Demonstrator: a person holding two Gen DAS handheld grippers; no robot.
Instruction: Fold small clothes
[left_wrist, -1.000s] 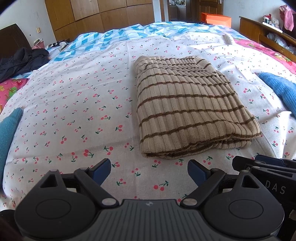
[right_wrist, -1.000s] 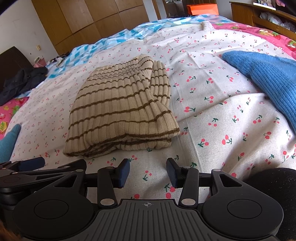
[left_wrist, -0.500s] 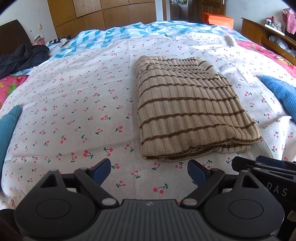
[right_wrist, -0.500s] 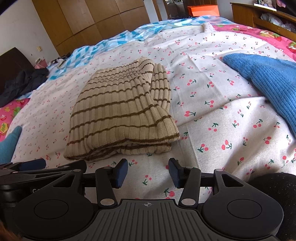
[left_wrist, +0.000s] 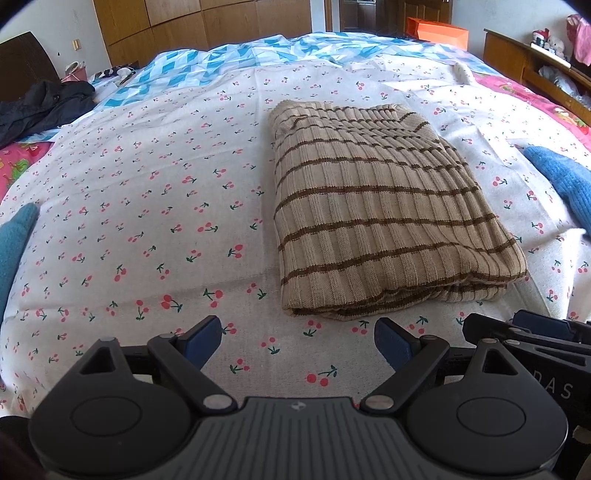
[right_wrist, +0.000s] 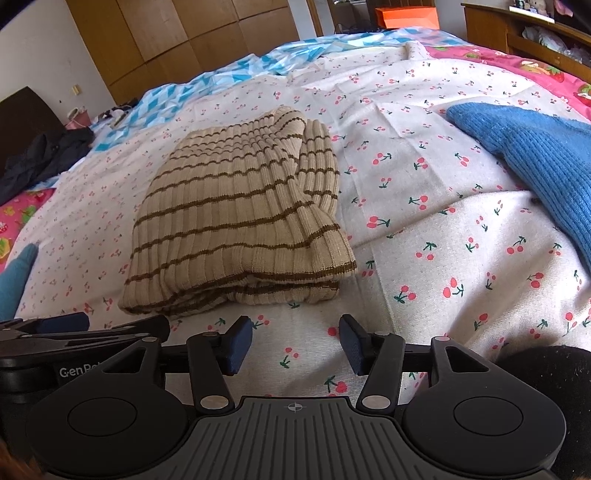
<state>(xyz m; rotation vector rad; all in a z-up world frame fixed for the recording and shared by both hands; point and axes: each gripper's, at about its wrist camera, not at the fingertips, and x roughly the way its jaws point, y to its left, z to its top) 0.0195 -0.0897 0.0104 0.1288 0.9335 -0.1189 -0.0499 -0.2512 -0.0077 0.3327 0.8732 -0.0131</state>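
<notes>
A beige ribbed knit top with brown stripes (left_wrist: 376, 218) (right_wrist: 236, 218) lies folded into a thick rectangle on the cherry-print sheet (left_wrist: 147, 206). My left gripper (left_wrist: 297, 341) stands open just short of its near edge, nothing between the blue pads. My right gripper (right_wrist: 295, 341) is beside it on the right, also short of the fold; its jaws are opening and hold nothing. In the left wrist view the right gripper (left_wrist: 535, 332) shows at the lower right. The right wrist view has the left gripper (right_wrist: 62, 325) at its lower left.
A blue knit garment (right_wrist: 535, 155) (left_wrist: 561, 181) lies to the right of the folded top. A teal cloth (left_wrist: 14, 243) pokes in at the left edge. Dark clothing (left_wrist: 40, 107) sits far left; wooden wardrobes (right_wrist: 177, 33) and a headboard shelf (left_wrist: 532, 62) stand behind the bed.
The right gripper's pads have spread wider apart. The folded top sits slightly farther from both grippers in the views; it has not changed shape.
</notes>
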